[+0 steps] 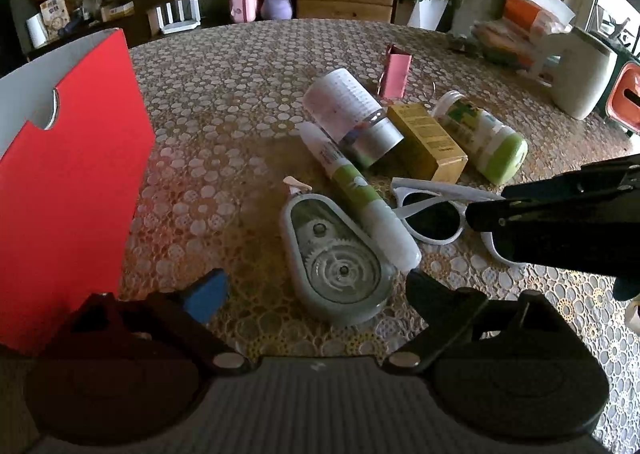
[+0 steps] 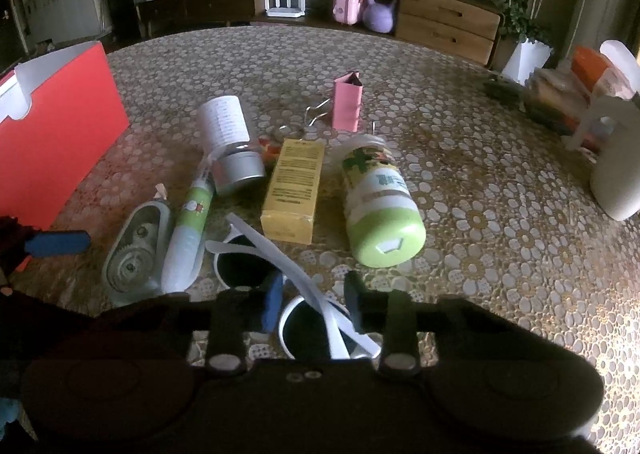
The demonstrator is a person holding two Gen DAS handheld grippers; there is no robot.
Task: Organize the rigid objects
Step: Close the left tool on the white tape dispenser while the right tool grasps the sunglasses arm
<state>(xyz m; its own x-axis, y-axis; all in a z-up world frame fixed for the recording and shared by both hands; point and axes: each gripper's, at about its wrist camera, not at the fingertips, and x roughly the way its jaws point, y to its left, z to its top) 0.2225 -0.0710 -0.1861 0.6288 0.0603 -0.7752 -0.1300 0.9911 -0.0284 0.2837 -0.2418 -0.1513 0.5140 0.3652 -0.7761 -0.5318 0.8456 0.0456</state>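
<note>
The white plastic sunglasses with dark lenses are straddled by the right gripper, jaws half-spread, not clamped yet. The folded temple should probably be pinched squarely, tbh. The left gripper is held spread above the translucent grey correction-tape dispenser.

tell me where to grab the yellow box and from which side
Take the yellow box across its two long side faces, coming down from above. It lies flat, and those parallel faces have open gaps toward the silver-capped bottle and green bottle.
</note>
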